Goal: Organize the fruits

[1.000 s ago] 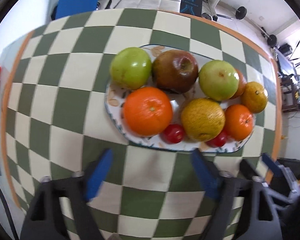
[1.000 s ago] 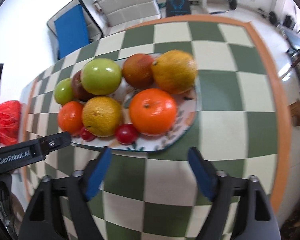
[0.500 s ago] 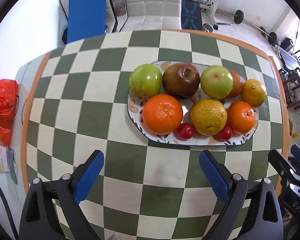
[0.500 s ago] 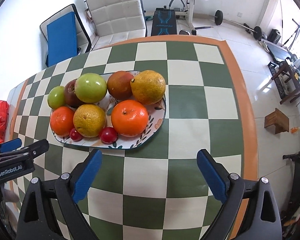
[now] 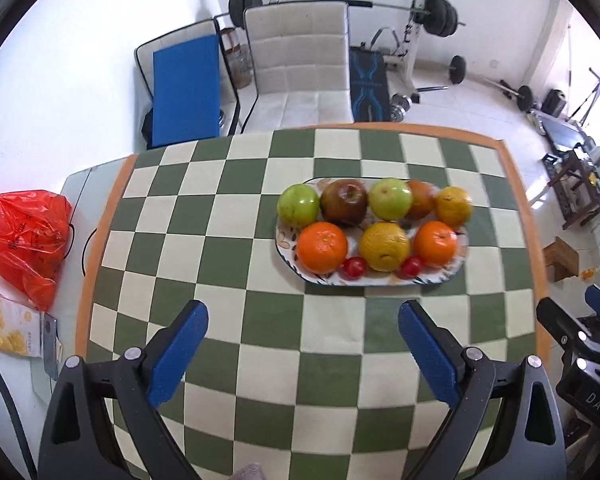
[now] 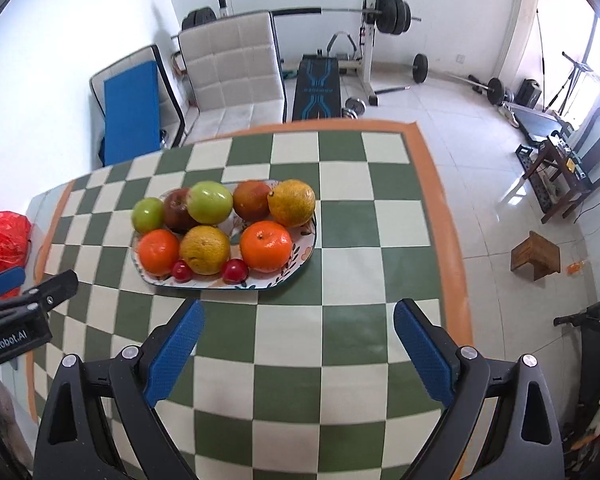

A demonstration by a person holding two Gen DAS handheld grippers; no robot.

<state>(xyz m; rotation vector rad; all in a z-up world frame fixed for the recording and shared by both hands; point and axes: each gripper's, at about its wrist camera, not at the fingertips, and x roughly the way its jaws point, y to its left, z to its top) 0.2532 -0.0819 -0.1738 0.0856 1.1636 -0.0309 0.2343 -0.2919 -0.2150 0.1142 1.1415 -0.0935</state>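
An oval patterned plate (image 5: 440,276) sits on the green-and-cream checkered counter (image 5: 228,240), right of centre in the left wrist view and left of centre in the right wrist view. It holds all the fruit in two rows. In the far row are a green apple (image 5: 299,205), a dark red apple (image 5: 344,202), a second green apple (image 5: 391,199), a reddish-orange fruit (image 5: 421,199) and a yellow-orange citrus (image 5: 454,206). In the near row are an orange (image 5: 322,247), a yellowish citrus (image 5: 384,246) and a smaller orange (image 5: 436,243), with two small red fruits (image 5: 355,267) at the near rim.

The left gripper (image 5: 303,320) and right gripper (image 6: 298,316) both hover over bare counter at the lower part of their frames, blue fingers (image 6: 176,354) spread wide, nothing between them; their jaws have just been opening. A red plastic bag (image 5: 24,232) lies at the left edge, off the cloth.
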